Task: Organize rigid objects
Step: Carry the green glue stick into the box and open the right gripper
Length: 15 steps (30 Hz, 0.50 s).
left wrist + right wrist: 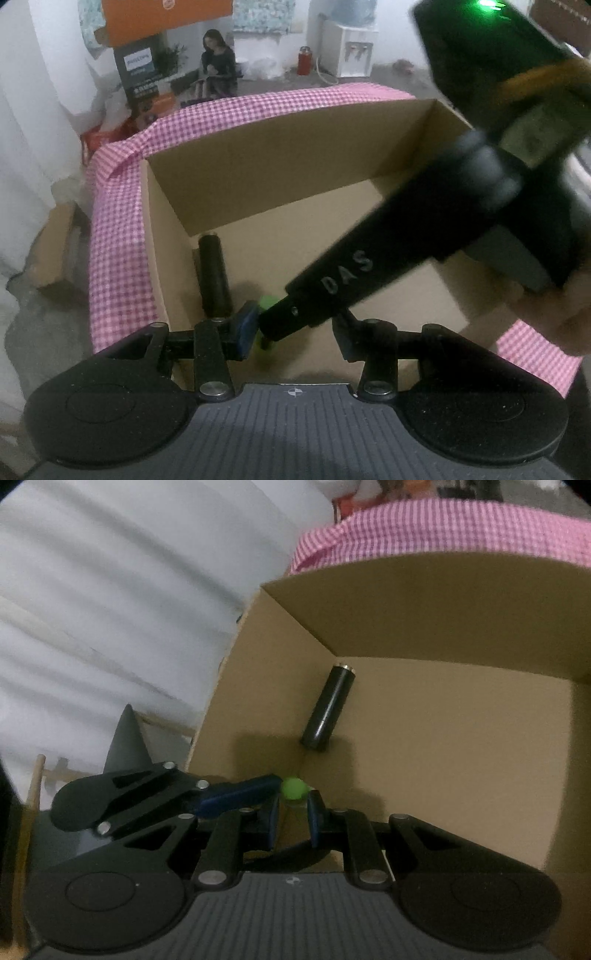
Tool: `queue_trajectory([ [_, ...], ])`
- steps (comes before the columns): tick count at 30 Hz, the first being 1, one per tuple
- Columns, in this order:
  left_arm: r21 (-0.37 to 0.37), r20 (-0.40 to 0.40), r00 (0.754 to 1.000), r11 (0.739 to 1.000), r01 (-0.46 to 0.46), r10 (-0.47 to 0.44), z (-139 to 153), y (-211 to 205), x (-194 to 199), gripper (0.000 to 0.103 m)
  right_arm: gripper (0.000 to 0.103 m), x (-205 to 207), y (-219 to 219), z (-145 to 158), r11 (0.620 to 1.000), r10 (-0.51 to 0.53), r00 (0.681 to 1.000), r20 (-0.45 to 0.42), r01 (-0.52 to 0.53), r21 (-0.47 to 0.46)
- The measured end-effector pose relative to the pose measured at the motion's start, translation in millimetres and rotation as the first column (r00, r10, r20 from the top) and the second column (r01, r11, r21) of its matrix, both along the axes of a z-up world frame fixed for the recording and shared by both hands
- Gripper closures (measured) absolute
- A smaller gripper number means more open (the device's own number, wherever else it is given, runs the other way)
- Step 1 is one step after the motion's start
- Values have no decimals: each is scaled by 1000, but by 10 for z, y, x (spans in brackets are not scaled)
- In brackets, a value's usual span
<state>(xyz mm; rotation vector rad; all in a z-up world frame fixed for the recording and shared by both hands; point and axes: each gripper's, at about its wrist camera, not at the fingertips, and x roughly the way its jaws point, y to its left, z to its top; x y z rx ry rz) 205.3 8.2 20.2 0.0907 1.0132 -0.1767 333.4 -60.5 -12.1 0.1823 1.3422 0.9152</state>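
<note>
Evidently, a small green piece [293,788] is pinched by the closed right tool [293,812] inside the cardboard box [406,609].
Light, rigid and possibly slippery, it is judged best held across its middle; the left tool [291,332] stands partly open.

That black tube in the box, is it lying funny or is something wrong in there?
Nothing looks broken or spilled. The black tube lies flat on the floor of the cardboard box, slanted next to the left wall rather than lined up with it. A small green thing sits at the tips of both grippers, too blurred to name.

"DAS" on right hand-held gripper [273,325].
</note>
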Motion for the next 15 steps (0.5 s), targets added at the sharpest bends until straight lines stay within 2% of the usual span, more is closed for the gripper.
queue_trajectory([
  [2,-8,1,1000,1000,-9,9,20,21,15,59,85,85,51,-43,1000,11,999,-34,-11,0],
  [5,-62,-8,1000,998,-21,20,67,72,24,57,85,145,113,-117,1000,14,998,-58,-15,-10],
  [9,-78,25,999,996,-31,33,161,83,3,49,84,161,174,-196,1000,13,997,-74,-14,-12],
  [13,-85,75,996,996,-34,41,297,100,-72,44,84,88,82,-109,1000,-2,999,-49,2,8],
  [15,-84,114,992,996,-34,44,384,98,-157,37,83,48,0,3,1000,-19,999,-34,20,23],
])
